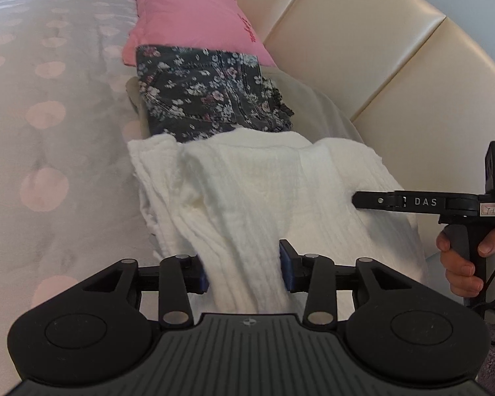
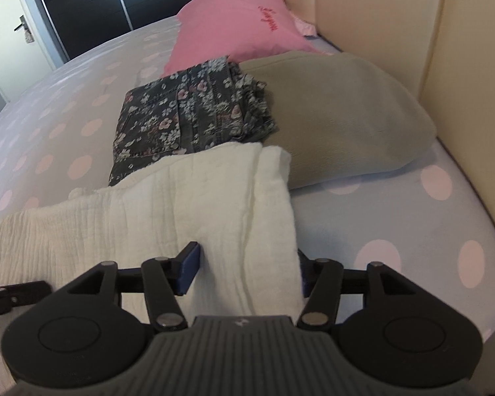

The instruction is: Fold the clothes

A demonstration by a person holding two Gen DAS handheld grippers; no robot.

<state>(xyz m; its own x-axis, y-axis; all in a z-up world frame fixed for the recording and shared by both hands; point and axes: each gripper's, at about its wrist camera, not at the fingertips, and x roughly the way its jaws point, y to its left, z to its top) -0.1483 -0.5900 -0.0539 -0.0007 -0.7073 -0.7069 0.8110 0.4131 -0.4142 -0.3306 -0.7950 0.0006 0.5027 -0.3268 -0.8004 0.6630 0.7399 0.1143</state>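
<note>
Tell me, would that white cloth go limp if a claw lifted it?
Probably. The white cloth looks thin and crinkled, and it already drapes over the flowered shorts, so it would likely sag. It seems light and should slide easily on the bedsheet.

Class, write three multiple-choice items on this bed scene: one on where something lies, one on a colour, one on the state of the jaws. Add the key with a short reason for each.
1. Where does the floral garment lie?
A. beyond the white garment, in front of the pink pillow
B. on the floor
C. under the white garment entirely

2. What colour is the pillow nearest the headboard?
A. blue
B. beige
C. black

3. How do the jaws of the left gripper and right gripper stand?
A. both apart, white cloth between them
B. both pressed shut
C. both holding the floral garment

Key: 1 A, it sits folded between the two. 2 B, beige fabric shows beside the headboard. 3 A, a wide gap shows in each wrist view.
</note>
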